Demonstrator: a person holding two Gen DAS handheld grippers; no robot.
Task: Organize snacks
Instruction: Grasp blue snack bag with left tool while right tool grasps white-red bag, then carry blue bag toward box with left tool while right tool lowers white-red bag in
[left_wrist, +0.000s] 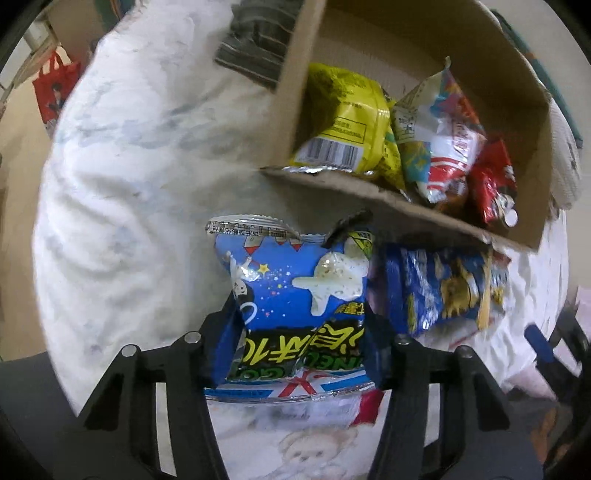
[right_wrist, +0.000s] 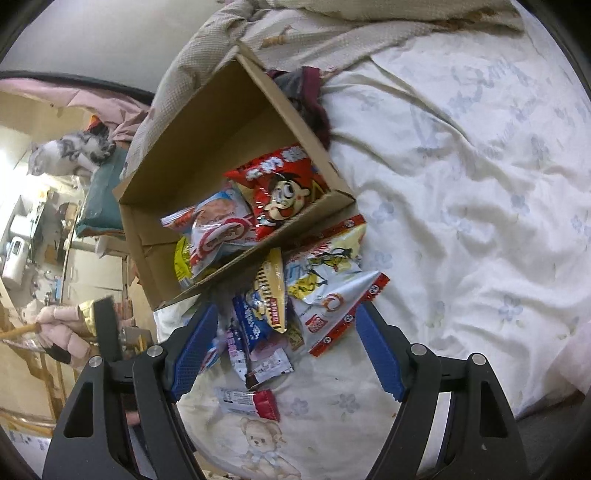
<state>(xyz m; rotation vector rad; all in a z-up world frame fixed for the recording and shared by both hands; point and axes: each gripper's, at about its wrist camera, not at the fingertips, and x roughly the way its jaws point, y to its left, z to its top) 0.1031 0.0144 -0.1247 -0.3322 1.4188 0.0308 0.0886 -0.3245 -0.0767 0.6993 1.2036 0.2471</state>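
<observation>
- Left wrist view: the left tool (left_wrist: 299, 325) is clenched on a blue foil snack bag printed with white star-shaped pieces (left_wrist: 295, 295); both pads press into the bag's sides, which buckle inward.
- The held bag sits just near of the open brown cardboard box (left_wrist: 388, 199), over the white floral bed sheet (left_wrist: 129, 221).
- Only this view shows the yellow foil packet with a barcode (left_wrist: 343, 122) plainly, at the left inside the box.
- A second blue packet (left_wrist: 443, 288) lies to the right of the held bag, against the box's near wall.
- Right wrist view: the right tool (right_wrist: 284, 354) is released, jaws wide, nothing gripped, above a loose pile of packets (right_wrist: 314, 288) on the bed.
- Only this view shows the red cartoon-face packet (right_wrist: 284, 195) face-up in the box, and the small red-ended wrapper (right_wrist: 251, 400) lying apart, near of the pile.
</observation>
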